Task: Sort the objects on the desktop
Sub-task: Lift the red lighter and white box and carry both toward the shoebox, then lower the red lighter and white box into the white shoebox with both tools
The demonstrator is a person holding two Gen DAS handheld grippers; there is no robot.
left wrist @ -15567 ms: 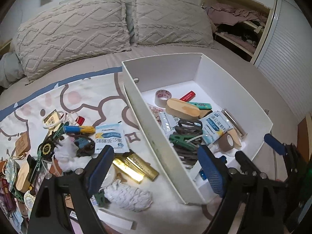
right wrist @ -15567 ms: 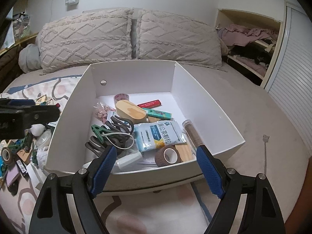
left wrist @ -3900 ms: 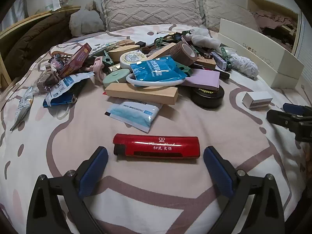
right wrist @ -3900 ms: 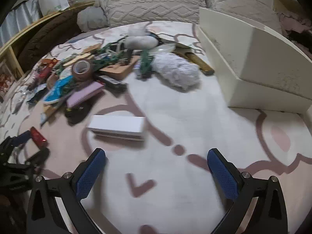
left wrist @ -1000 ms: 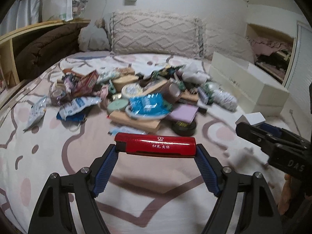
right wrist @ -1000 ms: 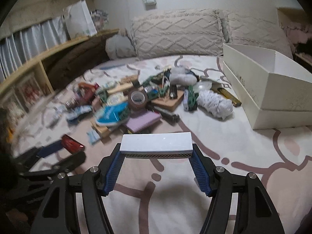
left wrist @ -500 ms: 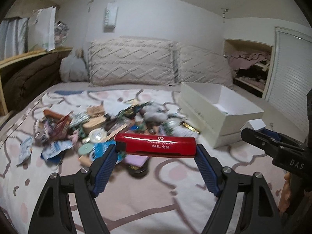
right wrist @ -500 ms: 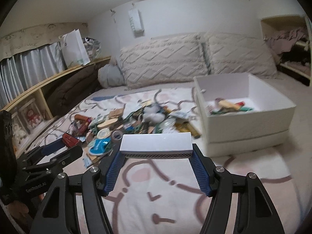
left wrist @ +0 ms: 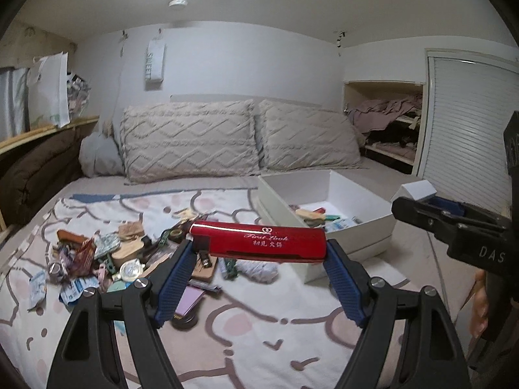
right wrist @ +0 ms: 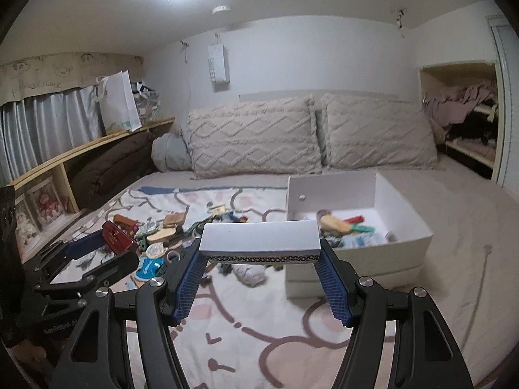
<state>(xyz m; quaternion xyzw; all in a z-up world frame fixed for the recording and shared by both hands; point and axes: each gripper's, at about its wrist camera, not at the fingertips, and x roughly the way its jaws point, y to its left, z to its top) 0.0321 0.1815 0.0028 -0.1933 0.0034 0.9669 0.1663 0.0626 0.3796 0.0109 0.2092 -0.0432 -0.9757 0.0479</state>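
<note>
My left gripper [left wrist: 259, 259] is shut on a red lighter [left wrist: 258, 241], held crosswise high above the bed. My right gripper [right wrist: 259, 256] is shut on a white rectangular box [right wrist: 258, 236], also held up in the air. The right gripper with the white box shows at the right edge of the left wrist view [left wrist: 418, 191]. The left gripper with the lighter shows at the left of the right wrist view [right wrist: 118, 231]. An open white sorting box [left wrist: 363, 194], also seen in the right wrist view [right wrist: 405, 207], holds several small items ahead and to the right.
A pile of mixed small objects [left wrist: 123, 253] lies on the patterned blanket [left wrist: 246, 330], left of the white sorting box. Two pillows [left wrist: 188, 136] lean on the back wall. A wooden shelf [right wrist: 74, 159] runs along the left; a closet [left wrist: 389, 129] is at right.
Both grippers have risen higher and tilted up with their objects still held. The room, ceiling and sorting box now show from farther back.
</note>
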